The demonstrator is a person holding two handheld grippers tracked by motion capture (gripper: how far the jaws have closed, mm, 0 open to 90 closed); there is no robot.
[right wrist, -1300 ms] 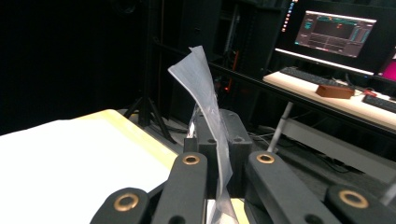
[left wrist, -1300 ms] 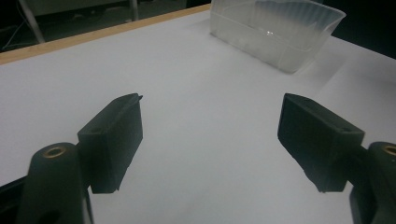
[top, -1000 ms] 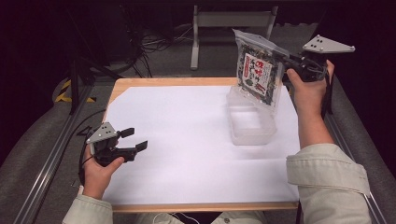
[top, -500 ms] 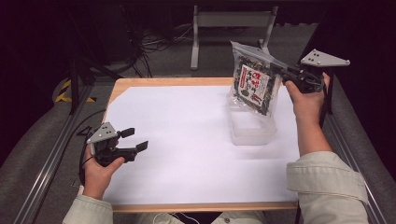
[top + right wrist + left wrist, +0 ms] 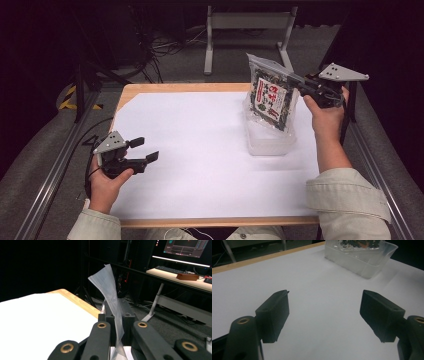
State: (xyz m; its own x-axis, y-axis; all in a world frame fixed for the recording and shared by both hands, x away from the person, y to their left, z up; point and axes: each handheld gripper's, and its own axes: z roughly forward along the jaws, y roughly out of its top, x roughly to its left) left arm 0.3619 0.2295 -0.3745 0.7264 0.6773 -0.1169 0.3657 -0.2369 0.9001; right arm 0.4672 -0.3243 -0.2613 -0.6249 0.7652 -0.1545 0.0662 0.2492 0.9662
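While the bag hangs over the tub: the work looks to be setting it inside.
Right gripper (image 5: 300, 86): clenched on the top seal of the snack bag (image 5: 270, 98), jaws pinching the thin film flat so the pouch dangles upright.
Snack bag: glossy clear plastic, crinkled, with a red-and-white label and dark pieces inside; its lower edge sits at the tub's mouth, whether touching I cannot tell.
Tub (image 5: 270, 141): translucent, rectangular, soft-cornered, on the far right part of the desk (image 5: 190, 150).
Left gripper (image 5: 142, 150): released, jaws wide with nothing between them, parked near the left edge, likely kept clear.
Desk: smooth white sheet over a wooden rim.
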